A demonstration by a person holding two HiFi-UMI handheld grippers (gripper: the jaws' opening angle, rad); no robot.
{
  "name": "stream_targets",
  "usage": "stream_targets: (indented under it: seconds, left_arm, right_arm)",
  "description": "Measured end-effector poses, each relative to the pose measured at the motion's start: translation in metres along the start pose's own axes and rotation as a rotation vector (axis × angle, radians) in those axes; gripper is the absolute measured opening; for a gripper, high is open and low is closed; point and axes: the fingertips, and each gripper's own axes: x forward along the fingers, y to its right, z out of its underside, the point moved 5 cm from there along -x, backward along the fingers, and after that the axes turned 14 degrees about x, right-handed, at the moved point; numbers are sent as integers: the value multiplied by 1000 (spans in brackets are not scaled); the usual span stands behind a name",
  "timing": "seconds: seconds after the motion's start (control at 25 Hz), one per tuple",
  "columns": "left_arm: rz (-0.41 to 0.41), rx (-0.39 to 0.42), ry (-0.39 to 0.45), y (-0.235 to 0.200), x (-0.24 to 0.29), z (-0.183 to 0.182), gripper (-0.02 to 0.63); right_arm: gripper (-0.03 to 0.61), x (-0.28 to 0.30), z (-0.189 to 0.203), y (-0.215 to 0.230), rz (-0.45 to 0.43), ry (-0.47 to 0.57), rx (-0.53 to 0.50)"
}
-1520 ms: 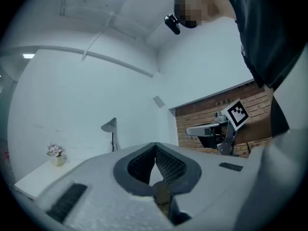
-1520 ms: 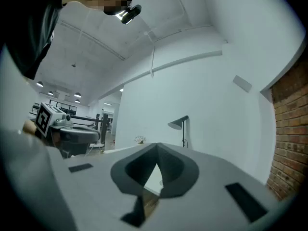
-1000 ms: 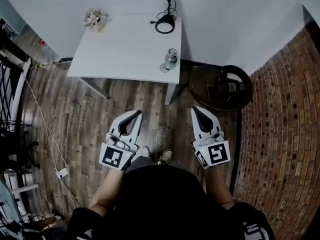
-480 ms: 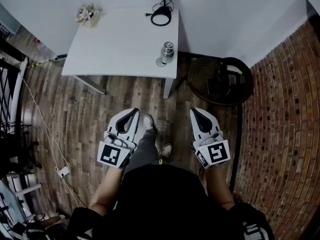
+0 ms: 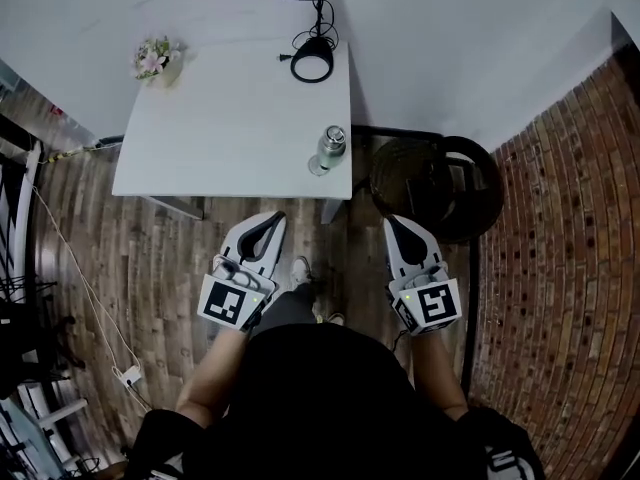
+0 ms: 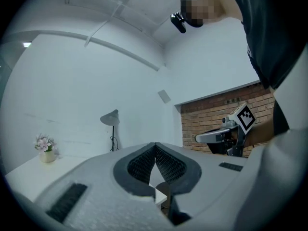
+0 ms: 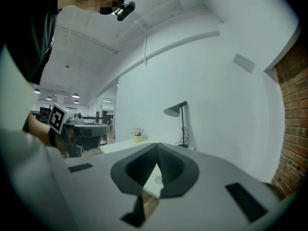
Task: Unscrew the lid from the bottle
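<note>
A small metal bottle (image 5: 331,146) with a silver lid stands upright near the front right corner of the white table (image 5: 220,128). My left gripper (image 5: 277,217) is shut and empty, held over the wooden floor just short of the table's front edge. My right gripper (image 5: 392,221) is also shut and empty, to the right of the table's corner and nearer to me than the bottle. In the left gripper view the jaws (image 6: 155,146) meet at the tips; in the right gripper view the jaws (image 7: 157,147) also meet. The bottle is hidden behind the jaws in both gripper views.
A black desk lamp (image 5: 310,53) with its coiled cord sits at the table's far right. A small pot of flowers (image 5: 155,60) stands at the far left corner. A dark round chair (image 5: 440,183) is right of the table, beside a brick wall (image 5: 570,228).
Both grippers have moved forward toward the table, whose front edge now lies just ahead of their tips. The person's feet have shifted. Both jaws stayed shut.
</note>
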Motion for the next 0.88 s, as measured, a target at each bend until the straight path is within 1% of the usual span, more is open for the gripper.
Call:
stream_targets:
  seconds: [0.2, 0.36, 0.52, 0.68, 0.8, 0.88]
  left_arm:
    - [6, -38, -7, -48, 33, 20, 21]
    - [39, -81, -3, -75, 58, 37, 21]
    - [78, -115, -16, -94, 81, 53, 21]
    - [100, -137, 16, -104, 111, 66, 21]
    - [110, -138, 33, -101, 135, 61, 21]
    - [106, -123, 38, -99, 148, 55, 21]
  right_arm:
    - [14, 60, -9, 4, -8, -40, -16]
    - [14, 95, -13, 11, 27, -66, -21]
    - [14, 115, -18, 17, 58, -64, -8]
    - [14, 126, -25, 26, 83, -84, -7]
    - [14, 129, -29, 43, 84, -80, -6]
    - [14, 132, -31, 56, 65, -73, -2]
